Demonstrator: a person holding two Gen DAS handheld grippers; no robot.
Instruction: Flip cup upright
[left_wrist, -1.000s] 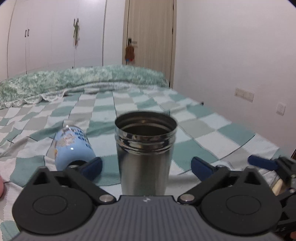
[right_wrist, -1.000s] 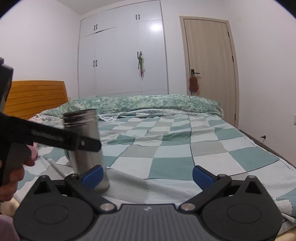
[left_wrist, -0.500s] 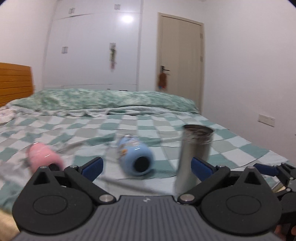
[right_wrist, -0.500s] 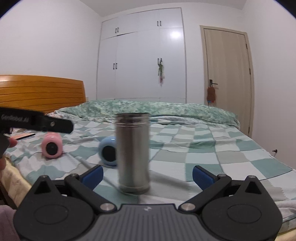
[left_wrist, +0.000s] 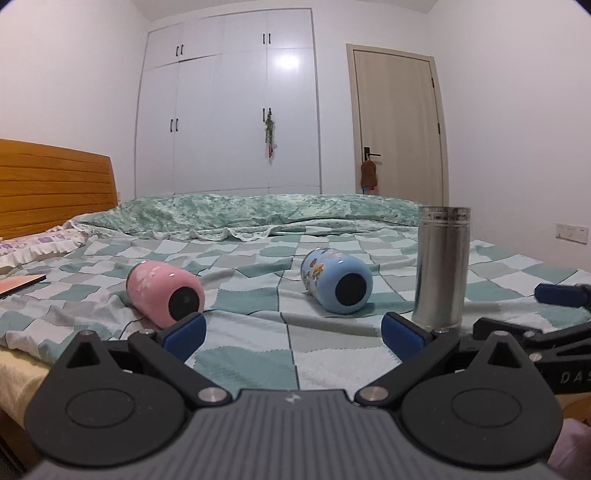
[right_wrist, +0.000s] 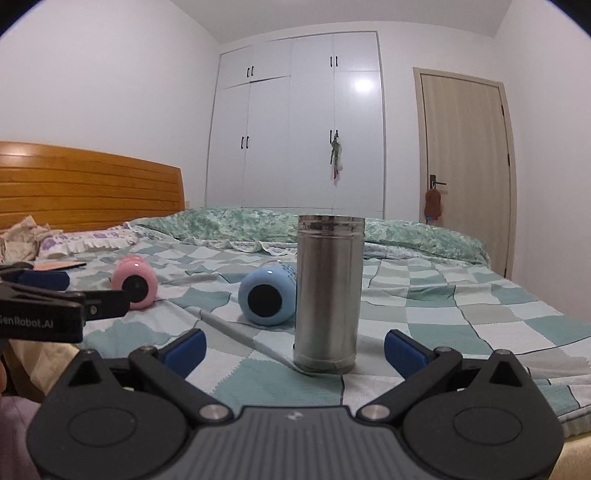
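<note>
A steel cup (right_wrist: 328, 291) stands upright on the checked bed cover; it also shows in the left wrist view (left_wrist: 441, 267) at the right. A blue cup (left_wrist: 338, 280) lies on its side mid-bed, base toward me, also in the right wrist view (right_wrist: 267, 297). A pink cup (left_wrist: 164, 293) lies on its side to the left, also in the right wrist view (right_wrist: 133, 282). My left gripper (left_wrist: 293, 334) is open and empty, short of the blue and pink cups. My right gripper (right_wrist: 295, 347) is open and empty, just in front of the steel cup.
The bed cover (left_wrist: 258, 295) is soft and wrinkled. A wooden headboard (left_wrist: 51, 192) and pillows are at the left. A flat book (left_wrist: 18, 284) lies at the left edge. A wardrobe (left_wrist: 229, 110) and door (left_wrist: 397, 125) stand beyond the bed.
My left gripper has drawn back from the steel cup and swung left, now facing the blue and pink cups. My right gripper has turned to face the steel cup. The steel cup stays upright.
</note>
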